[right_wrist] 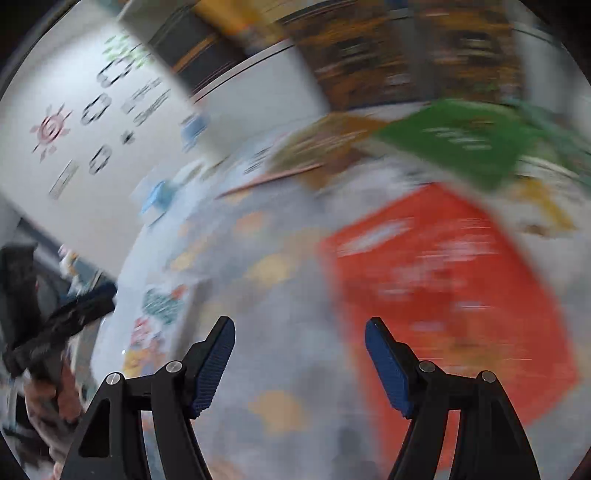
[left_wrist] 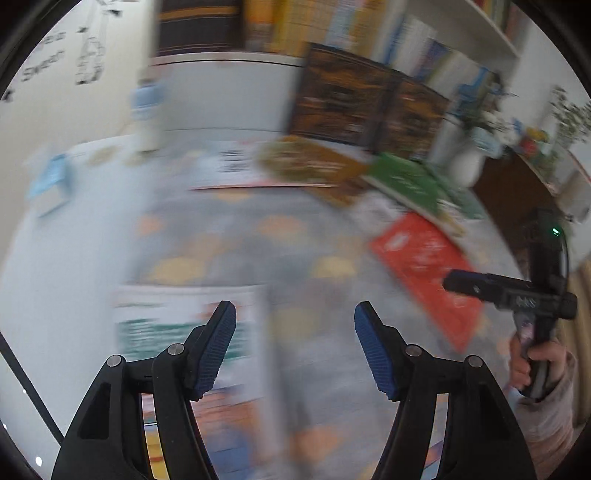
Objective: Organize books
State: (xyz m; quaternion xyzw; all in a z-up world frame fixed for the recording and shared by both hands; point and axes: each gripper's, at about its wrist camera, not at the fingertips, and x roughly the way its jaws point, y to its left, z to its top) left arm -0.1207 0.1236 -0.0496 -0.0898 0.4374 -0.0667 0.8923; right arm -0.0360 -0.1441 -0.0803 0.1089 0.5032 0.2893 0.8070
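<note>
Both views are smeared by motion. Several books lie flat on a patterned tablecloth (left_wrist: 258,251): a red book (left_wrist: 424,273) (right_wrist: 443,288), a green book (left_wrist: 410,181) (right_wrist: 461,140), a brown book (left_wrist: 314,162) (right_wrist: 325,147) and a white book with a teal band (left_wrist: 177,325) (right_wrist: 159,317). My left gripper (left_wrist: 295,314) hangs open above the cloth, its left finger over the white book's edge, with nothing between the pads. My right gripper (right_wrist: 300,328) is open and bare beside the red book's left edge. It also shows at the right of the left wrist view (left_wrist: 452,283), held in a hand (left_wrist: 535,362).
A dark brown wooden rack (left_wrist: 369,107) stands at the back of the table, below a shelf of upright books (left_wrist: 369,26). A white vase with a plant (left_wrist: 469,162) is at the back right. A blue box (left_wrist: 51,181) and a bottle (left_wrist: 147,110) sit at the left.
</note>
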